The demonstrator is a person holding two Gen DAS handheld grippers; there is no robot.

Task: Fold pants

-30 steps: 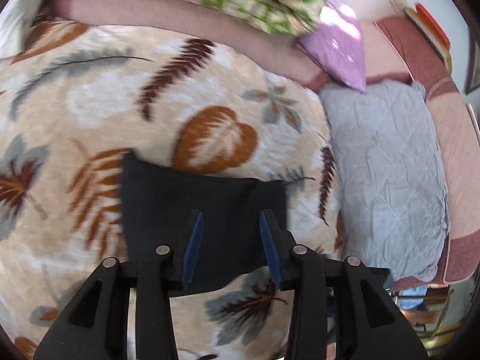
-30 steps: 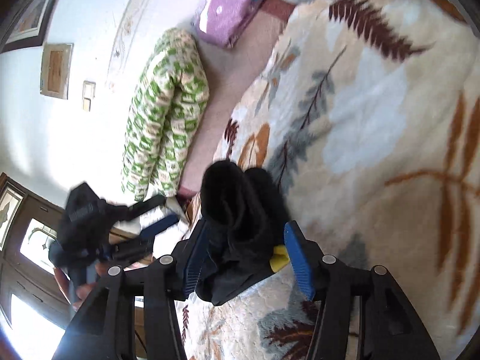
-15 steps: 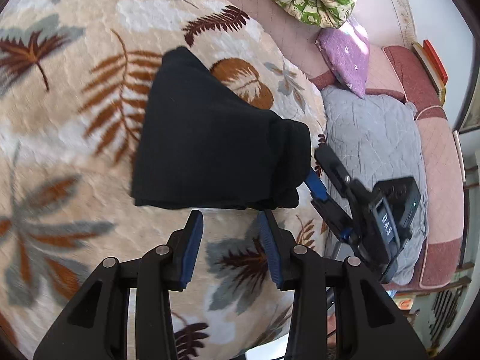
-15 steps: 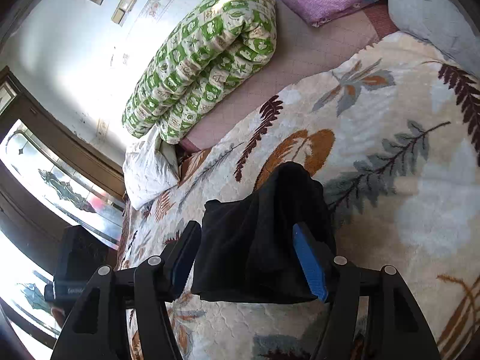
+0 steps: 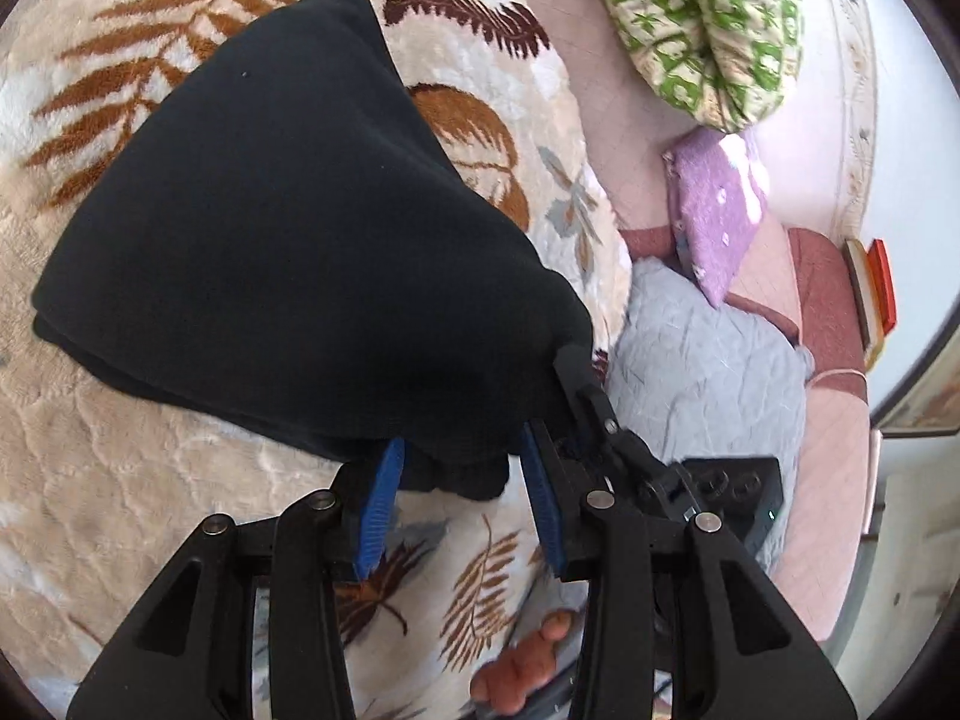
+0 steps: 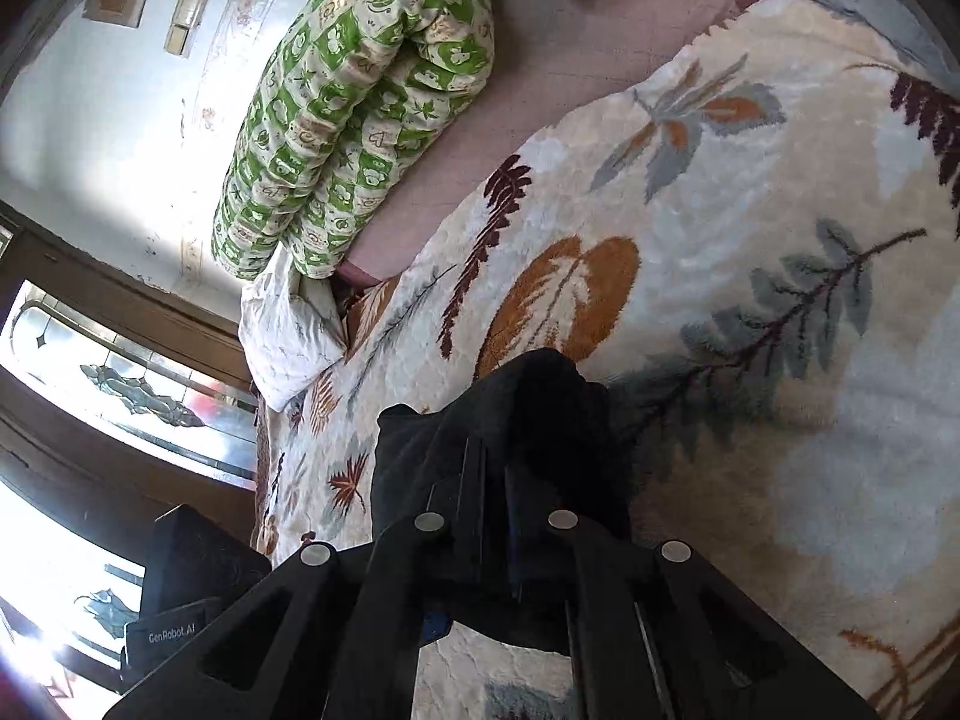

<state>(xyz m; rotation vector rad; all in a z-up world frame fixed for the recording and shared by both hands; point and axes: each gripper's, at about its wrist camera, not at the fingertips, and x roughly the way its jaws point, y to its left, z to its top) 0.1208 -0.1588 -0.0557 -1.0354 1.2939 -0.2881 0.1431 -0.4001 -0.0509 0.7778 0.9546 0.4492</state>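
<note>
The black pants [image 5: 288, 228] lie folded into a thick, roughly triangular bundle on a plush leaf-print blanket [image 5: 108, 480] that covers the bed. In the left wrist view the bundle fills the middle of the picture, its wide edge toward the left and its narrower, bunched end at the lower right. The right gripper [image 5: 576, 366] is clamped on that bunched end: its jaws have just been closing, and in its own view its fingers stand pressed together with black cloth [image 6: 510, 420] gathered between and over them. The left gripper [image 5: 462, 498] hangs just at the near edge of the bundle, its blue pads [image 5: 378, 498] standing apart. A fold of the cloth sags into the gap between them, but the pads do not press on it, so this tool is released and holds nothing. Below the left gripper, the fingers of the person's hand [image 5: 522, 672] show, blurred, next to the right tool's black body.

Beyond the blanket a pink quilted sheet [image 5: 606, 120] is bare. On it rests a rolled green-and-cream quilt [image 6: 360, 120], with a small purple pillow [image 5: 714, 210] near it and a grey quilted pillow [image 5: 708, 372] beside the blanket's edge. In the right wrist view a white pillow [image 6: 288, 324] sits at the end of the green quilt, under a pale wall, and a dark-framed window [image 6: 120, 384] glows at the left.
</note>
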